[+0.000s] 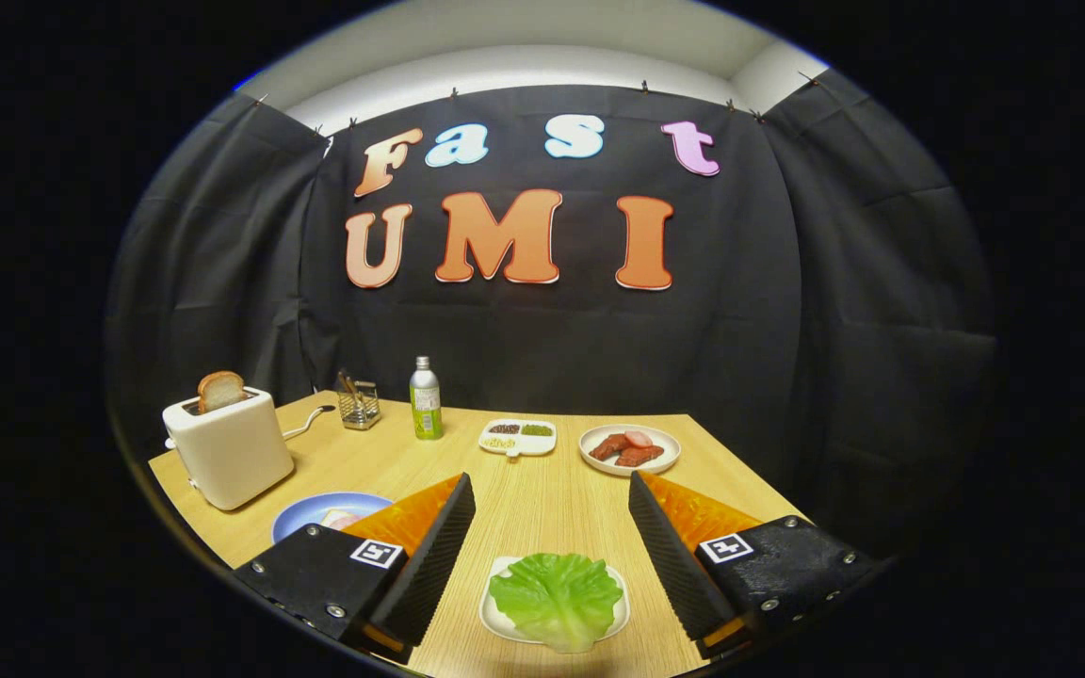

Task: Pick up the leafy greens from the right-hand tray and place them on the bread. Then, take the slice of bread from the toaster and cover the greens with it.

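Note:
A green lettuce leaf (557, 595) lies on a small white tray (497, 617) on the wooden table, low between my two fingers. My gripper (552, 490) is open, its fingers spread wide to either side of the leaf and touching nothing. A blue plate (302, 513) sits to the left, partly hidden behind my left finger, with a pale piece of food (340, 518) on it that I cannot make out. Further left, a white toaster (227, 447) stands with a slice of bread (220, 390) sticking up from its slot.
Beyond my fingers stand a green bottle (425, 400), a wire holder (359, 403), a divided white dish of seasonings (517, 437) and a white plate of sliced sausage (629, 448). The toaster's cord (307, 424) trails across the table. Black cloth walls the table behind and on the right.

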Demonstrator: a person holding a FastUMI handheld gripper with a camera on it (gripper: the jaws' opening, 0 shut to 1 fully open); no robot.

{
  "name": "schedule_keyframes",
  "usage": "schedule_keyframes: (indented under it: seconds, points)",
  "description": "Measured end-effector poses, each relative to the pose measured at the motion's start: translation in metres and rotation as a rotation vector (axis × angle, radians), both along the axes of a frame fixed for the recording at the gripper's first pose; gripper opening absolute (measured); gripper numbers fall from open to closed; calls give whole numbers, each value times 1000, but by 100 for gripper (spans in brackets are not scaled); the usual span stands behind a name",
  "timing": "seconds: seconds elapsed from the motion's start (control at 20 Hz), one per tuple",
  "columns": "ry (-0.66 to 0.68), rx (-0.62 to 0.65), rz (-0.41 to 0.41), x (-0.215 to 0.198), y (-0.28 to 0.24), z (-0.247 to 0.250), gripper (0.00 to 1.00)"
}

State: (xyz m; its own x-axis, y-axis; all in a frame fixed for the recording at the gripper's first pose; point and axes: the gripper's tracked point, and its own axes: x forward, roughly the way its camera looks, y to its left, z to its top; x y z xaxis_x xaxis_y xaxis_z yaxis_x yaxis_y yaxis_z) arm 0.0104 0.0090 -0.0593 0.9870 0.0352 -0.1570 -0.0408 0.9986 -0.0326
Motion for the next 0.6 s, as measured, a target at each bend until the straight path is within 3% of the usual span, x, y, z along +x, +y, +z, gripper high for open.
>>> schedule_keyframes:
  seconds: [0.6]
  points:
    - [181, -23, -10, 8, -7, -79, 99]
